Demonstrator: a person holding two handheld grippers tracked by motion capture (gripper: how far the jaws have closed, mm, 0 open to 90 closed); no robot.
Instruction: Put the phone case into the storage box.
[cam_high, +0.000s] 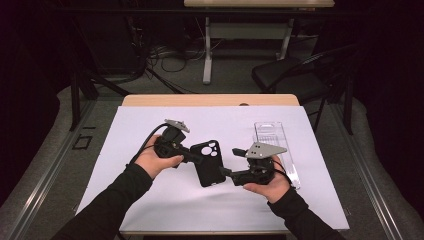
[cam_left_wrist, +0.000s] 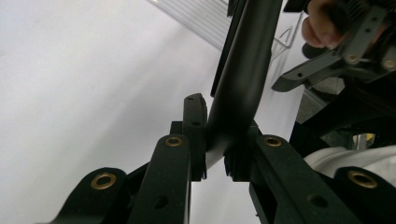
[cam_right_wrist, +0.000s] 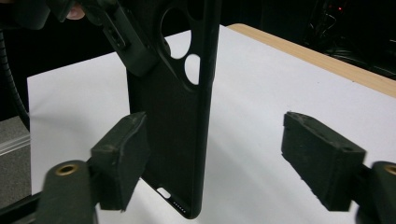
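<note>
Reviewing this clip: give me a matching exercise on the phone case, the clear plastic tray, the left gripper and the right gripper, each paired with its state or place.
Things:
1. black phone case
2. clear plastic tray
3. left gripper
4. right gripper

States or places:
A. jaws apart, one pad clear of the case
B. lying on the white sheet, beside the person's right hand
C. held up off the table between both grippers
D. jaws clamped on the case's edge

Pairs: 1-C, 2-B, 3-D, 4-A
</note>
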